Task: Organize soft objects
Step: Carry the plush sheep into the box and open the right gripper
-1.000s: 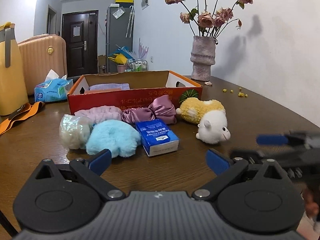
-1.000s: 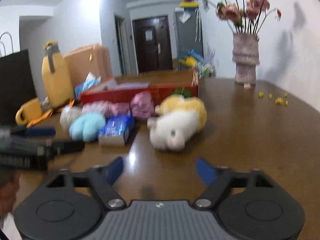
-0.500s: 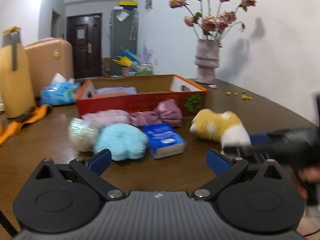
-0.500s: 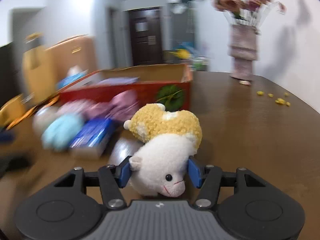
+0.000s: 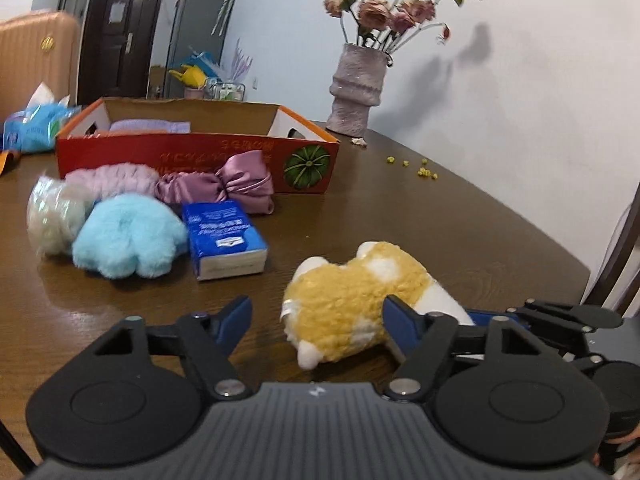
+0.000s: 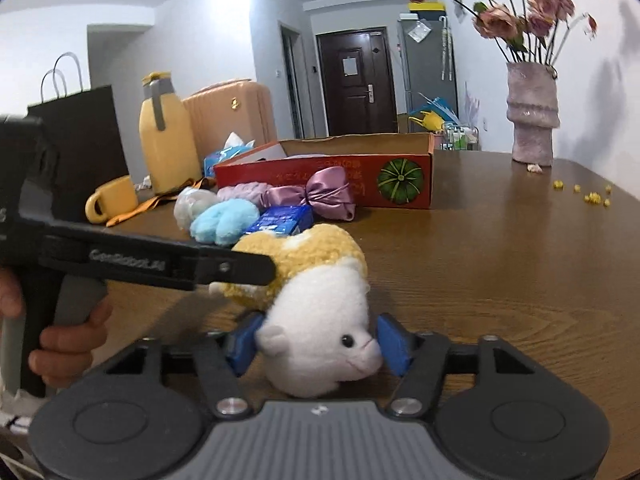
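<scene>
A yellow and white plush sheep (image 6: 316, 312) lies on the wooden table. My right gripper (image 6: 318, 344) is shut on its white head. My left gripper (image 5: 318, 320) is open, its jaws on either side of the sheep's yellow body (image 5: 352, 300), the right one touching it. A blue fluffy toy (image 5: 128, 236), a blue tissue pack (image 5: 224, 240), a purple satin bow (image 5: 224, 188), a pink fluffy band (image 5: 108, 178) and a wrapped white ball (image 5: 50, 216) lie in front of the red cardboard box (image 5: 192, 156), which holds a lilac cloth (image 5: 150, 126).
A vase of dried roses (image 5: 356, 88) stands at the back right, with yellow crumbs (image 5: 420, 168) near it. A yellow bottle (image 6: 166, 140), yellow mug (image 6: 112, 200), black bag (image 6: 76, 140) and tissue packet (image 5: 32, 128) stand at the left. The table edge (image 5: 560, 256) runs along the right.
My right gripper reached the sheep, closed on its head and pulled it nearer. My left gripper moved right and forward so its open jaws now straddle the sheep's body.
</scene>
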Demonstrator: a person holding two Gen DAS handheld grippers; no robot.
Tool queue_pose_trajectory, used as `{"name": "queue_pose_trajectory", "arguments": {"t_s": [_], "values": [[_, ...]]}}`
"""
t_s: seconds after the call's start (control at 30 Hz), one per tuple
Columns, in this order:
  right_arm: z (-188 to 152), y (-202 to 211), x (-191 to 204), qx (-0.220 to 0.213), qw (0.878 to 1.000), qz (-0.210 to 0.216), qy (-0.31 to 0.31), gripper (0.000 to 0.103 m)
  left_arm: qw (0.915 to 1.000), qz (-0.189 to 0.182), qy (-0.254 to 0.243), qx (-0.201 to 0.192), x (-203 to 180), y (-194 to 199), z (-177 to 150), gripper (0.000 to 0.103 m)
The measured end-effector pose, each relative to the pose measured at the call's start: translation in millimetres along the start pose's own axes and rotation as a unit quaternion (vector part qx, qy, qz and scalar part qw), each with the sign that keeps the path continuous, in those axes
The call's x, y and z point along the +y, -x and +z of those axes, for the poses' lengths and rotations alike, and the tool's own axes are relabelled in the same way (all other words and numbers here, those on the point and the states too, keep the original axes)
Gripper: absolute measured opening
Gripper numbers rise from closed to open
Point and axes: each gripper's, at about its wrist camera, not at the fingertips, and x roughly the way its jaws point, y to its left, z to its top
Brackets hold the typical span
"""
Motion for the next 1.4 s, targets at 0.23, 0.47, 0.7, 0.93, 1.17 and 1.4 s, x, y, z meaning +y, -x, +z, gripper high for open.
{"name": "queue_pose_trajectory", "arguments": {"t_s": [0.23,0.47,0.7,0.93,1.17,1.4], "values": [[12,-7,5,0.005,1.000,0.007,-0.003,0.049,0.9997,-0.017,-0.004,-0.019,1,2,12,0.047],[117,-40,-17,-0.042,0.999,-0.005,0.015,0.049,0.9982,-0.033,-0.020,-0.046,32,-41,138,0.048],[233,-189,-56,0.024,0.998,-0.061,0.014,0.048,0.9996,-0.014,0.017,0.016,106,-183,243,0.050],[262,-312,-79,0.120,0.983,-0.134,0.023,0.051,0.9978,0.033,0.002,0.057,137,-258,262,0.049],[254,-327,-77,0.136,0.977,-0.160,0.036,0.063,0.9978,0.058,-0.015,0.030,142,-233,266,0.053],[295,-263,-68,0.088,0.983,-0.155,0.045,0.071,0.9941,0.097,-0.045,-0.015,131,-153,288,0.065]]}}
